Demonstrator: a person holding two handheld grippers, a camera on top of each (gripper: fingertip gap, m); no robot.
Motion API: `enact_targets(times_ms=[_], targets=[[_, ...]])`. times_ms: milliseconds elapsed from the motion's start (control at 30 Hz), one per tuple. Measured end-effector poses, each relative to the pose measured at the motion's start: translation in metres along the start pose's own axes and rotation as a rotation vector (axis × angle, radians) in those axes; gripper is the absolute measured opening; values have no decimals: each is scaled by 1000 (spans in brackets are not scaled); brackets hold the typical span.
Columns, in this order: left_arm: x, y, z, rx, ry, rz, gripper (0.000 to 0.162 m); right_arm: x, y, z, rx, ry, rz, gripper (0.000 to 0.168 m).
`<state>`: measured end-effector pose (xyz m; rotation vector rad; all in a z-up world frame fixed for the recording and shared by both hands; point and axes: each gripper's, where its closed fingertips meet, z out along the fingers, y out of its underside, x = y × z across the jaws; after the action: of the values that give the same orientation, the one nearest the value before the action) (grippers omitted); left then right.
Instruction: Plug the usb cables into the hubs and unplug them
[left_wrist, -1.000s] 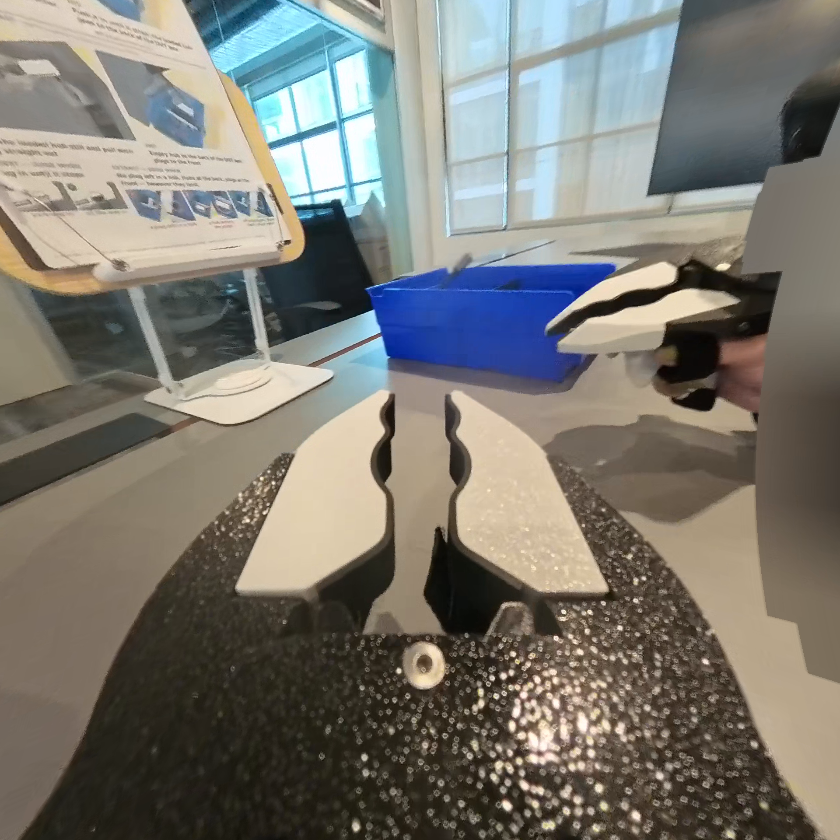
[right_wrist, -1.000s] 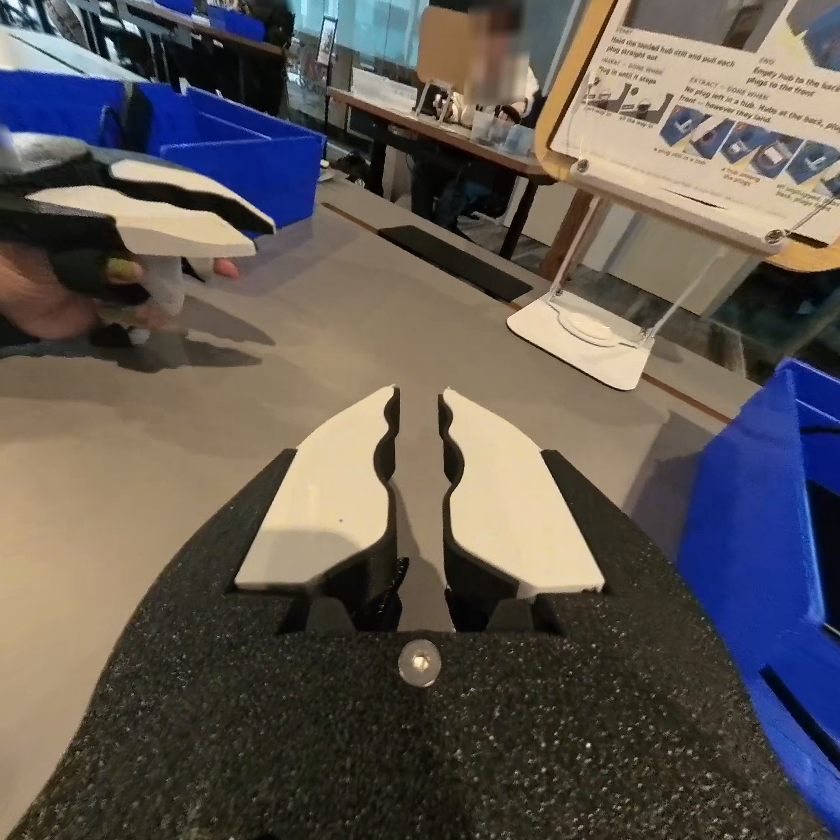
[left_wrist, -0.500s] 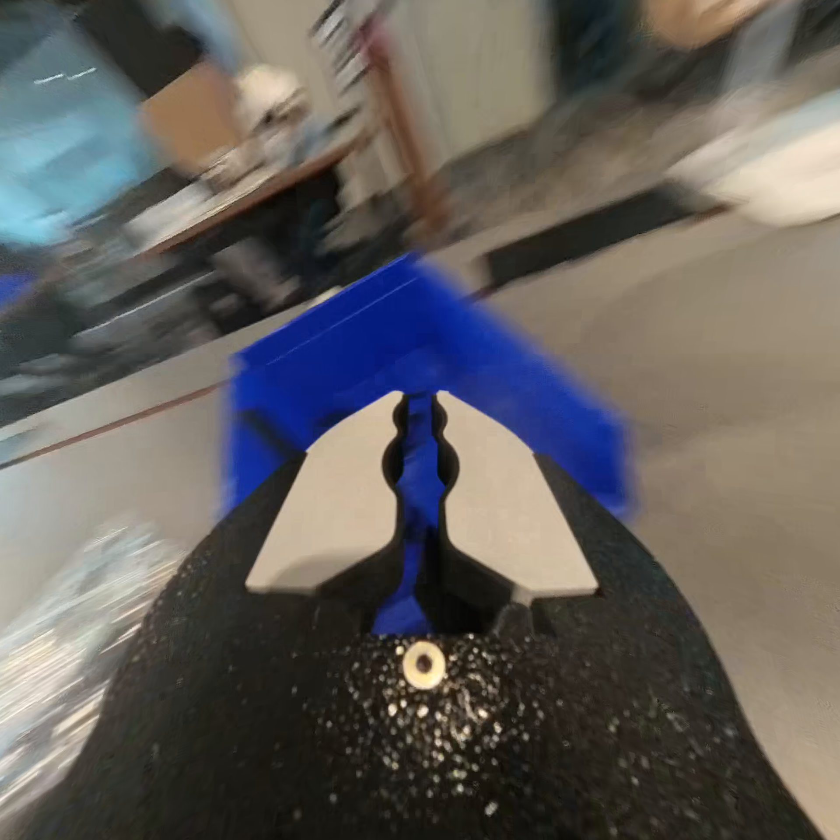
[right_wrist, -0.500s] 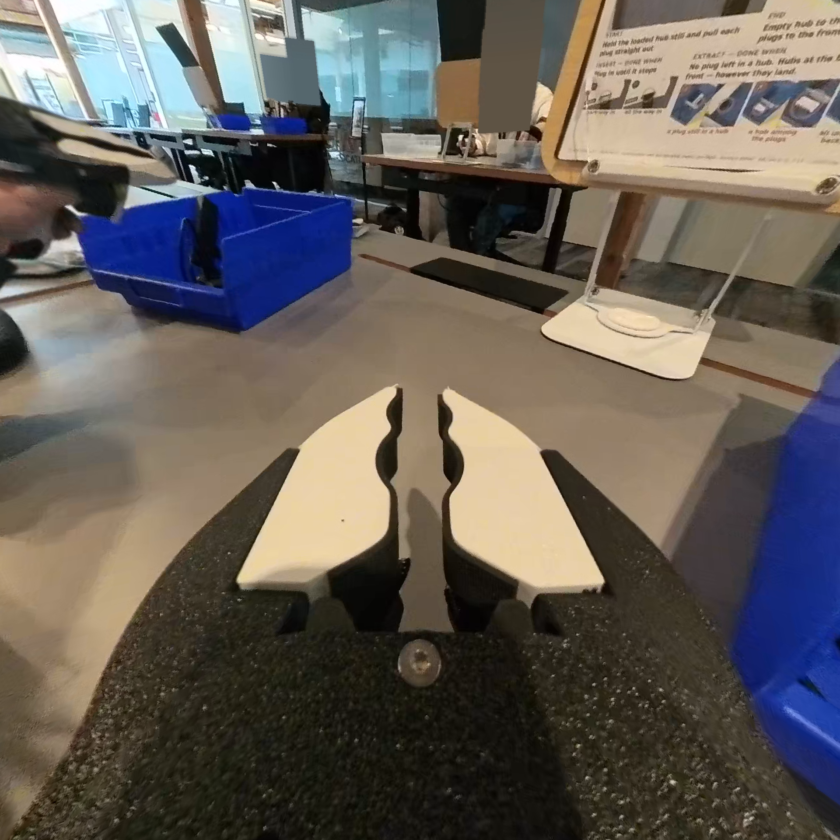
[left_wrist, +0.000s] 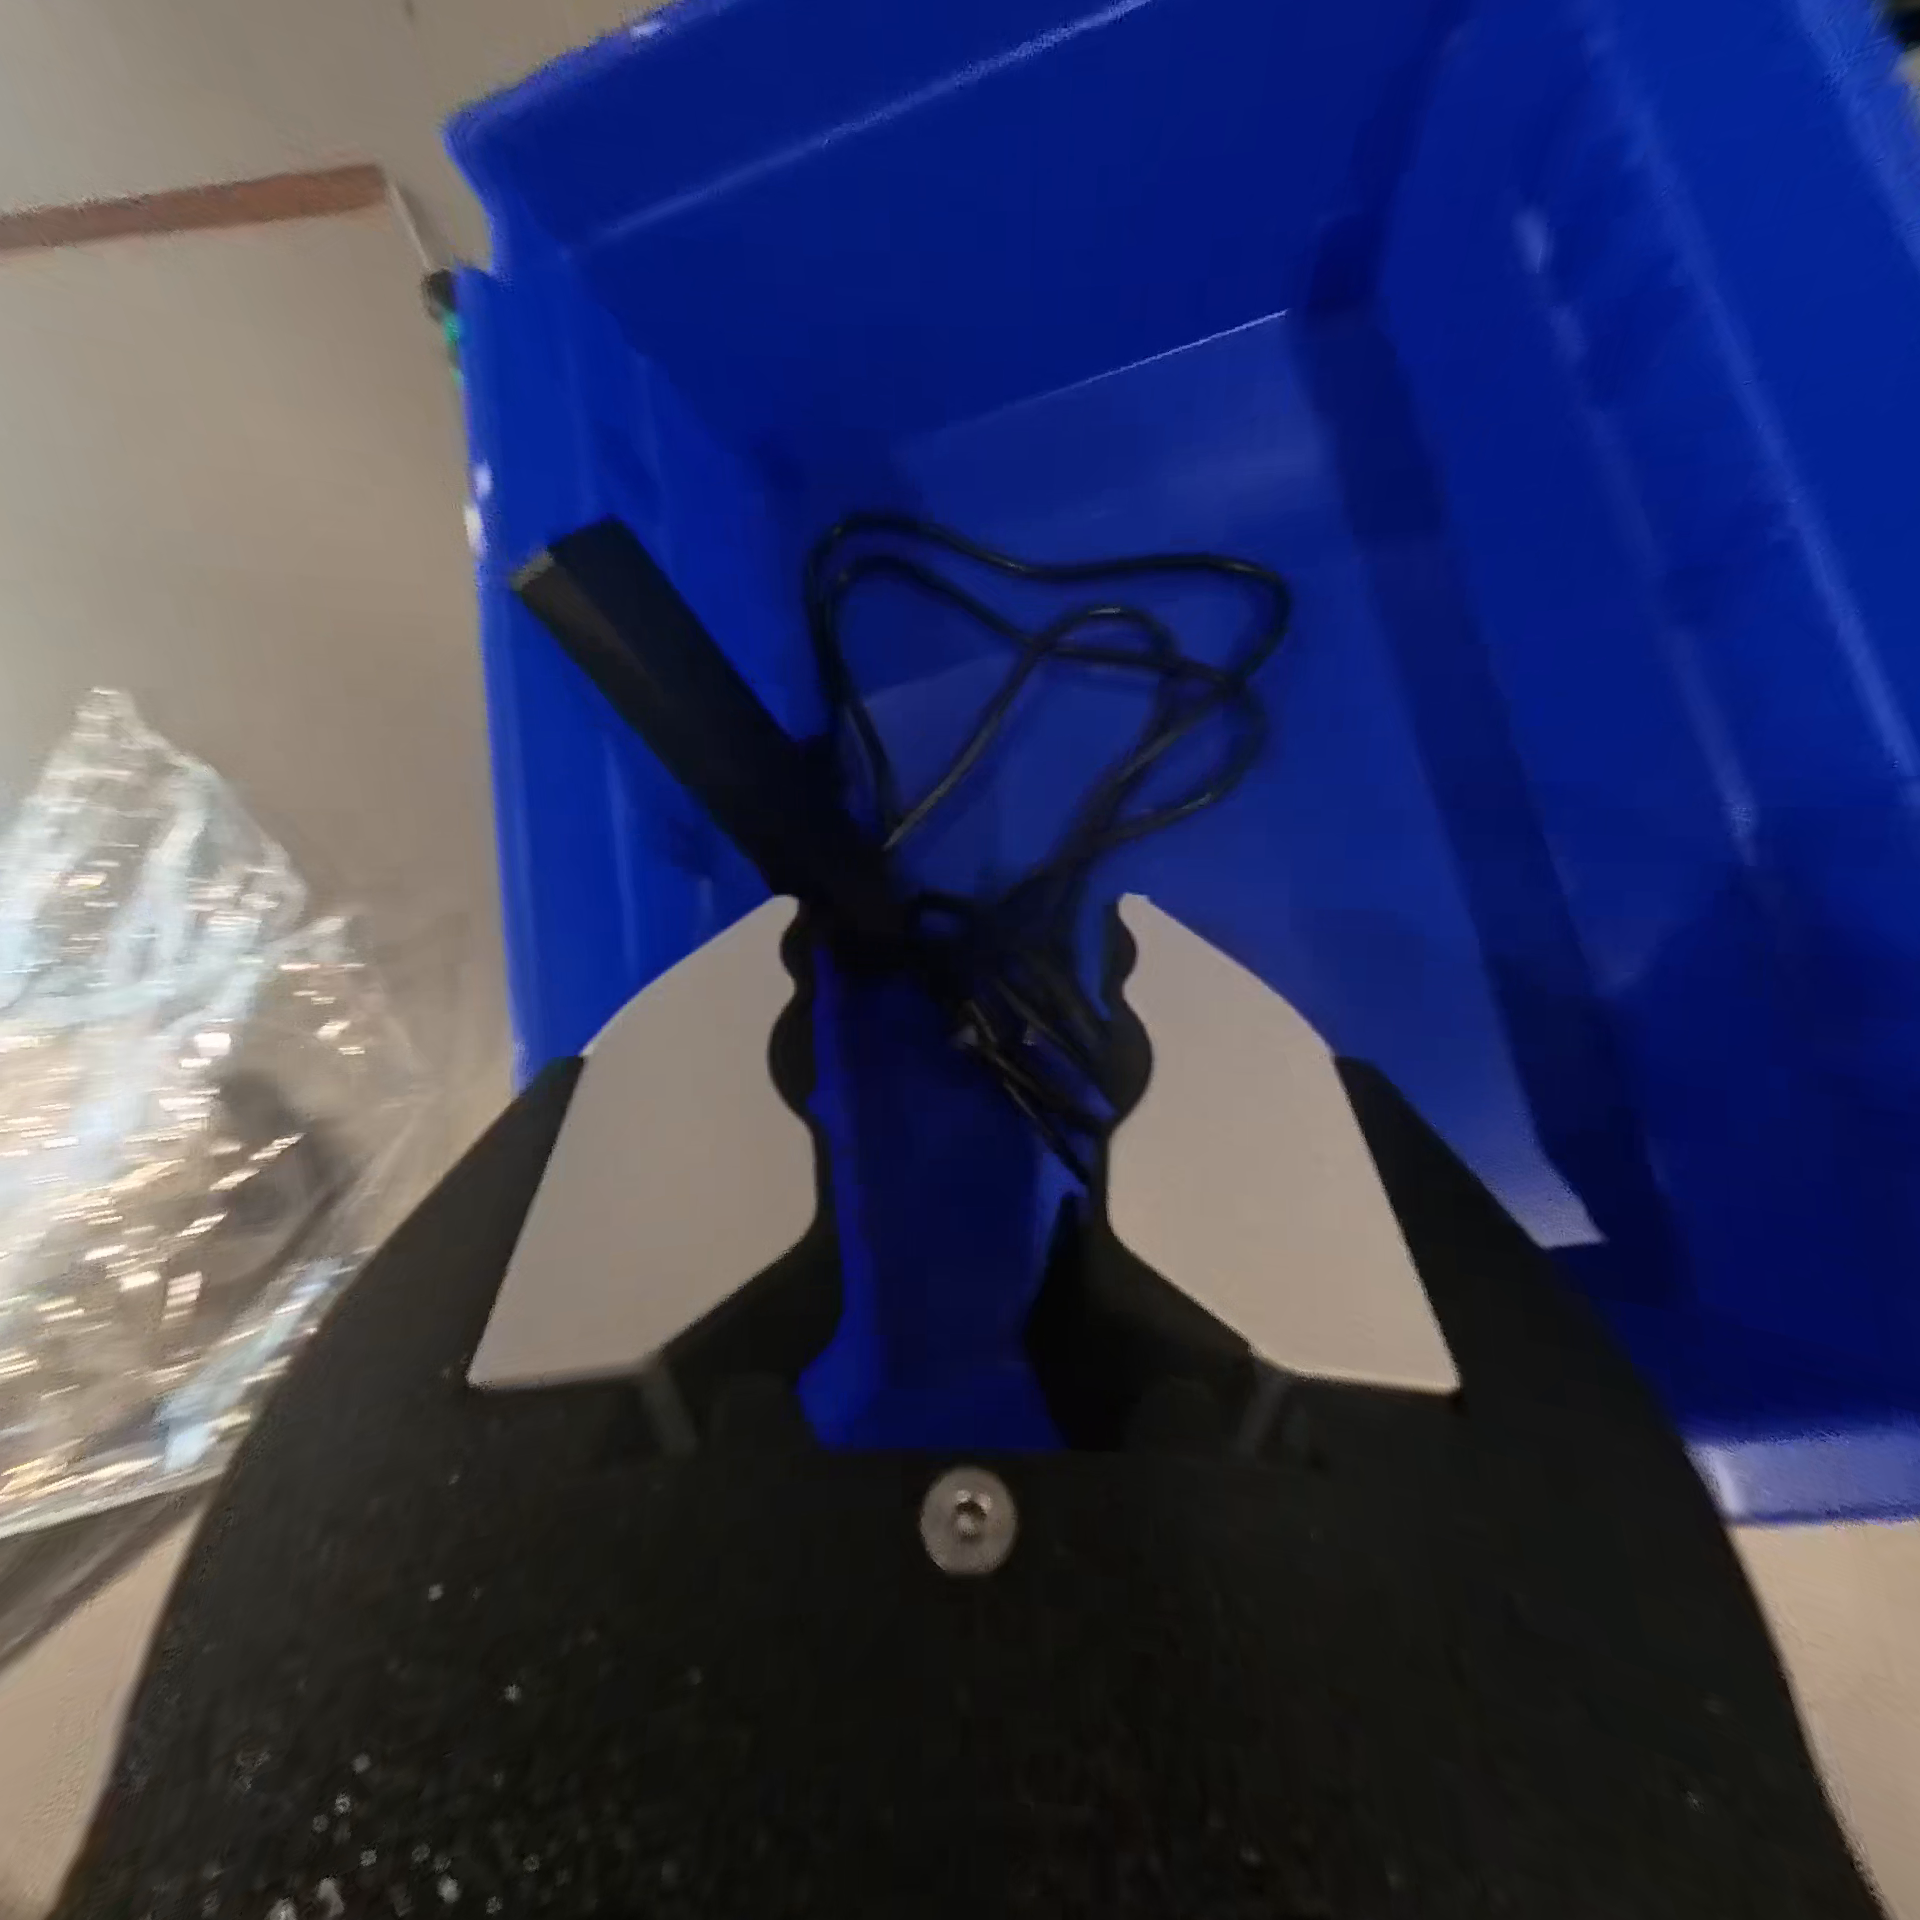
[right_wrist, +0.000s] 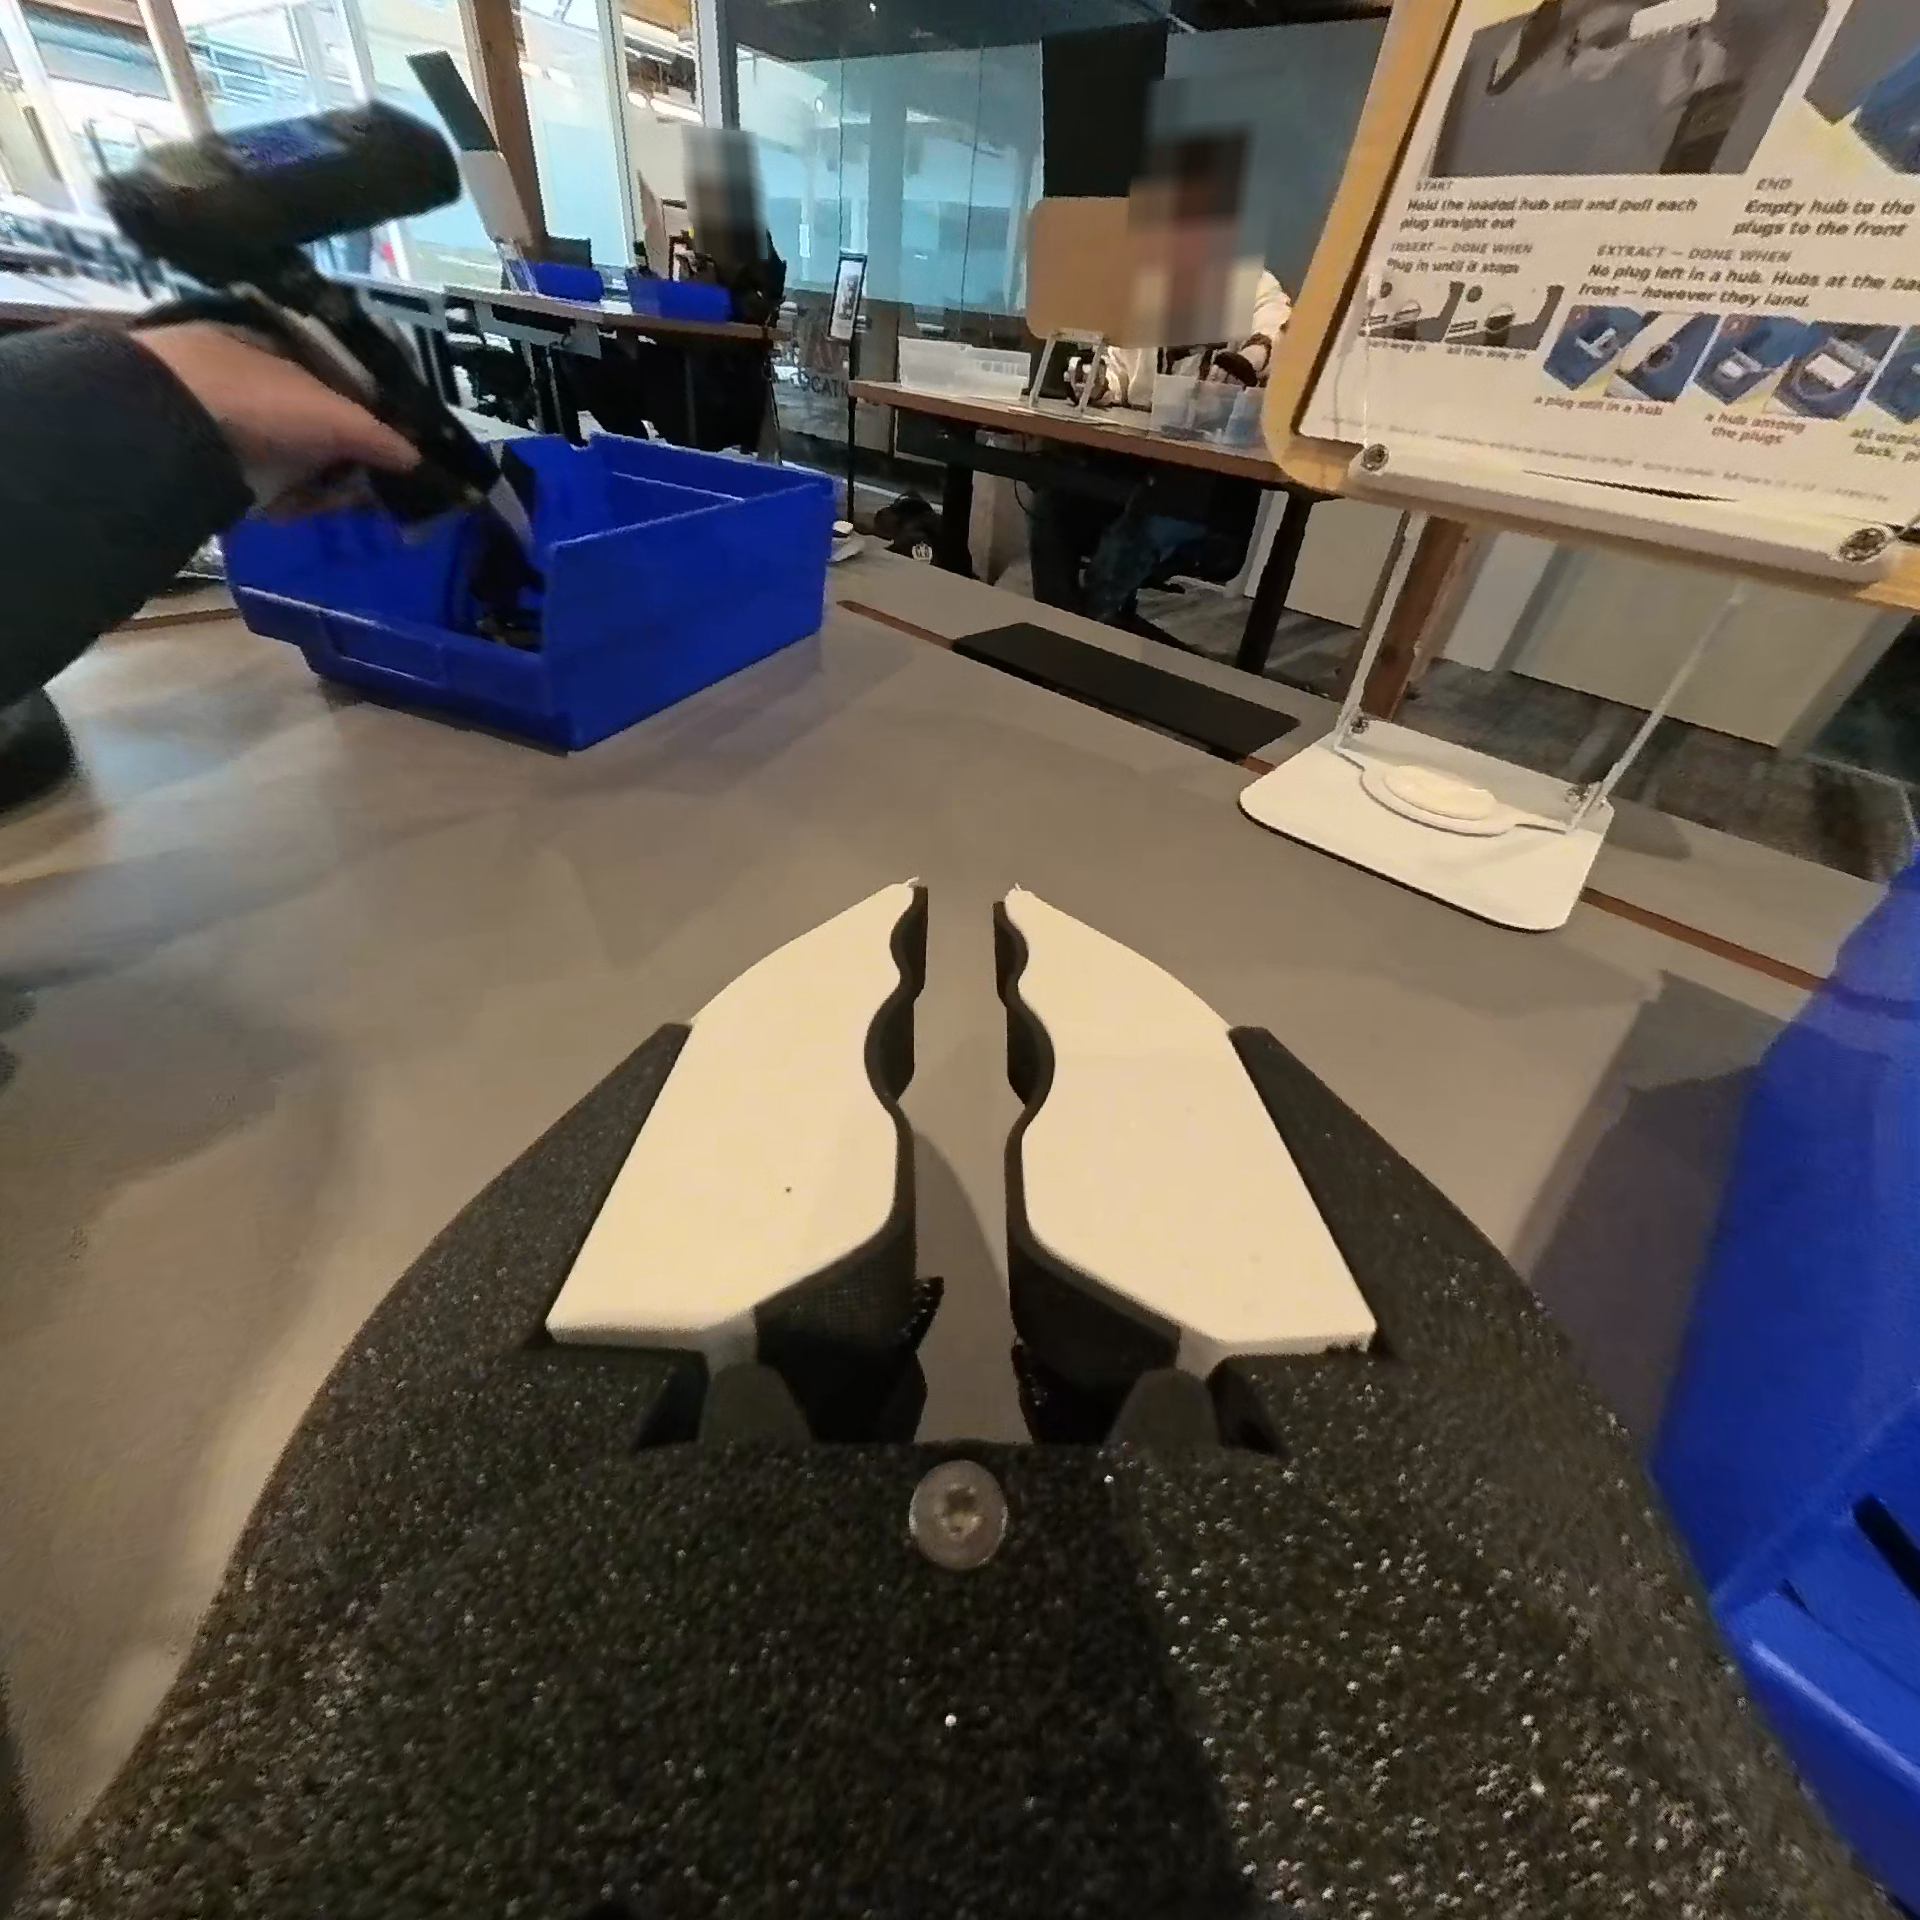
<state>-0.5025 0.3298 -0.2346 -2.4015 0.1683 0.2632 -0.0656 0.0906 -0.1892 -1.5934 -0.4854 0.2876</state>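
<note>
In the left wrist view I look down into a blue bin (left_wrist: 1558, 520). A long black usb hub (left_wrist: 644, 696) leans against the bin's left wall, and a thin black cable (left_wrist: 1049, 707) lies in loose loops beside it. My left gripper (left_wrist: 958, 914) is open wide, just above the hub's lower end and the cable, holding nothing. In the right wrist view the left gripper (right_wrist: 499, 509) dips into that bin (right_wrist: 644, 623). My right gripper (right_wrist: 964, 894) hovers over the grey table (right_wrist: 520, 935), empty, its jaws a narrow gap apart.
A second blue bin (right_wrist: 1818, 1351) stands close on the right of the right gripper. A white-based stand with an instruction board (right_wrist: 1444, 831) is at the far right. A black strip (right_wrist: 1122, 696) is set in the table. Crinkled clear plastic (left_wrist: 135, 1039) lies left of the bin.
My left gripper swung left from the table's middle, tipped down into the blue bin and opened wide. My right gripper turned a little left and kept the same narrow gap.
</note>
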Motion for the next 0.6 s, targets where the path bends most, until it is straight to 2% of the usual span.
enact_targets(times_ms=[67,200,367,533,600], targets=[[-4,-4,0,-18,-36,23,56,-1,0,0,-4,1,-16,12],[-14,-9,2,-24,-75,-1,49,-4,0,1,-10,3,-57,11],[-10,-5,6,-50,-43,-8,53,-9,4,3,-32,-17,-80,11],[-8,-4,3,-33,-49,-25,45,-9,4,3,-34,-16,-90,10],[-12,-12,-4,46,-68,-24,39,-9,4,3,-34,-17,-89,10]])
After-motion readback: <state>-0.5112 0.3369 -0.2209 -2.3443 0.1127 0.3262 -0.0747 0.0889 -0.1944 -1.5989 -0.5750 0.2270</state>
